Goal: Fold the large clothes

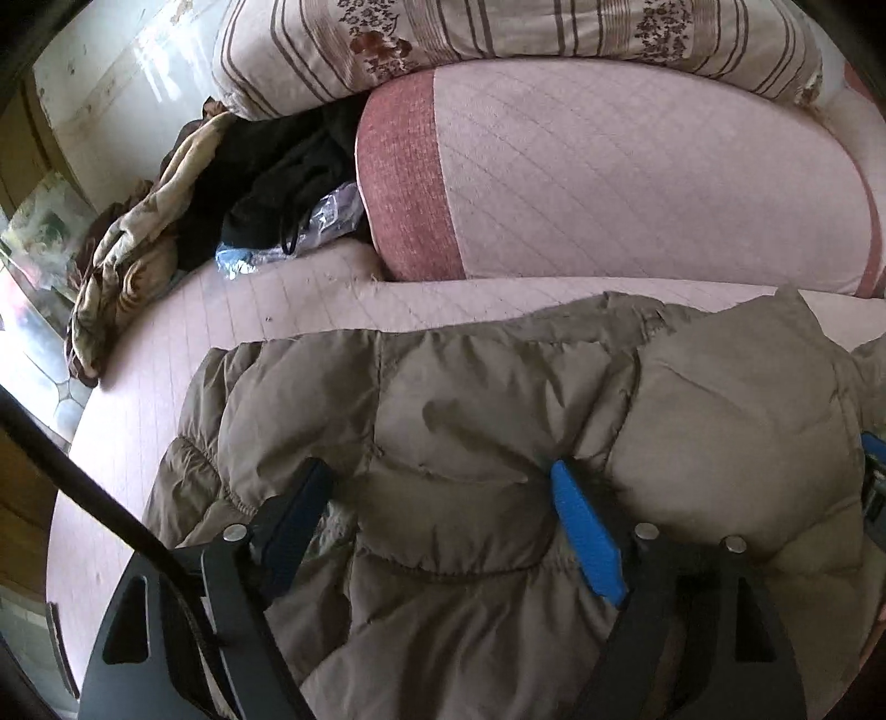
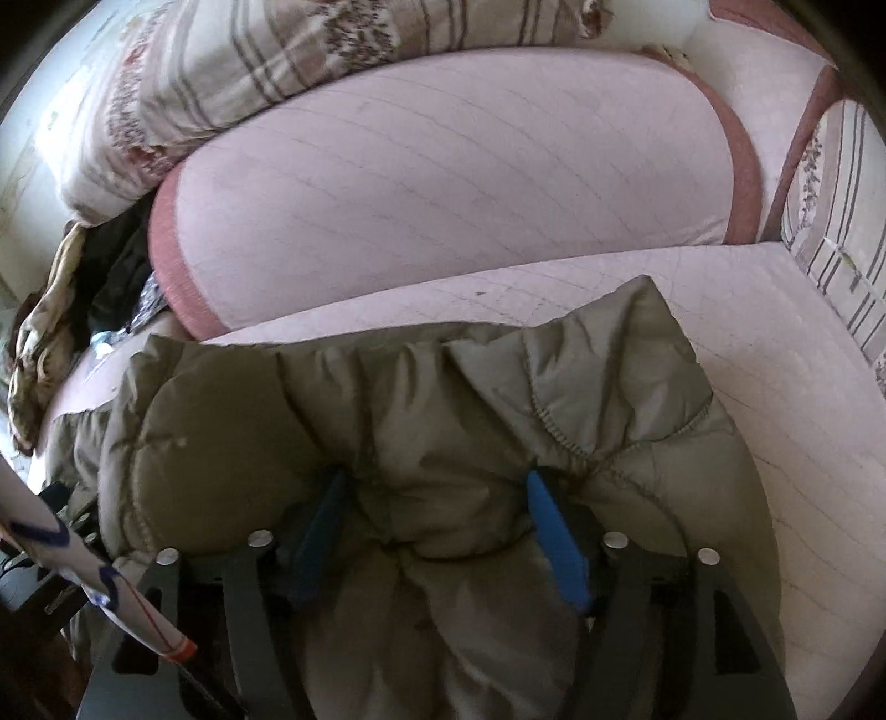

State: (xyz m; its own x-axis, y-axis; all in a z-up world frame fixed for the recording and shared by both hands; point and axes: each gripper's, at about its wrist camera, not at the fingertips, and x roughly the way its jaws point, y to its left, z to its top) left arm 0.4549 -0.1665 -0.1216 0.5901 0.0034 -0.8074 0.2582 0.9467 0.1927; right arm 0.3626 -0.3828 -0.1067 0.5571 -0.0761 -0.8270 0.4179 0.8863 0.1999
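Pink quilted bedding point(image 1: 310, 299) covers a bed, with a pink bolster point(image 1: 609, 177) and a striped floral pillow point(image 1: 498, 39) stacked behind. A puffy olive-brown padded jacket point(image 1: 498, 387) lies bunched across the near part of the bed. The left hand-held gripper point(image 1: 443, 487) has thick folds of the jacket between its blue fingers, which sink into the padding; the right hand-held gripper point(image 2: 437, 493) is likewise clamped on a bunched part beside it. Both probably hold one edge together so a fold can be carried over evenly. Sleeves, collar and zip cannot be made out. Crumpled clothes point(image 1: 183, 210) fill the far left corner, partly hidden. The jacket's near side is cut off.
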